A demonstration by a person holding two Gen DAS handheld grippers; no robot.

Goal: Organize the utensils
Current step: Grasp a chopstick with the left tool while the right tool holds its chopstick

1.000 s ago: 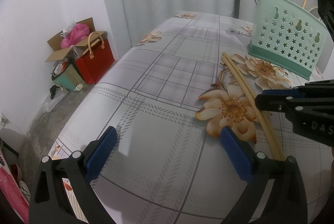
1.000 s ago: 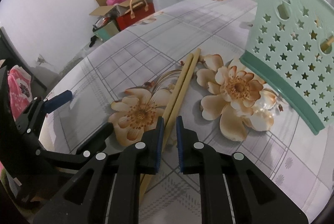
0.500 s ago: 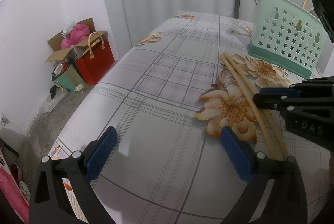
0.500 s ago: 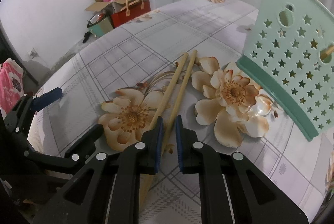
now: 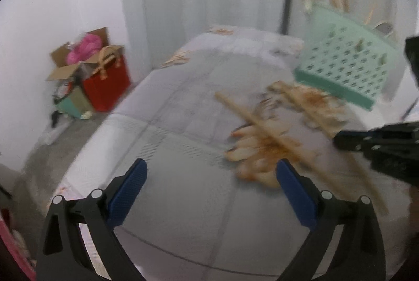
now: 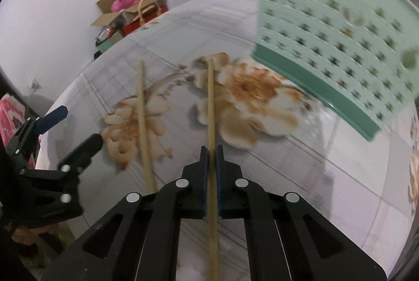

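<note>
Holding one chopstick (image 6: 211, 108), your right gripper (image 6: 211, 150) has its blue pads pressed on the stick from both sides, with almost no gap left; the stick runs straight ahead from the jaws over the flower print of the tablecloth (image 6: 110, 77), and its back end passes under the gripper toward the bottom edge of the right wrist view; the second chopstick (image 6: 142, 121) lies flat on the cloth to the left of the held one, apart from it and nearly parallel, with its near end hidden under the gripper body; the green basket (image 6: 337, 45) with star holes stands to the right front, near the tip of the held stick but not touching it; utensils stick up out of it, but the blur does not let you tell which ones; your left gripper (image 5: 211, 177) is wide open with nothing between its pads, above a bare part of the cloth, just left of the loose stick; in the left wrist view the right gripper enters from the right edge, and both sticks and the basket are smeared by motion blur; on the floor by the wall you see a cardboard box (image 5: 78, 63) and a red bag (image 5: 107, 83).
</note>
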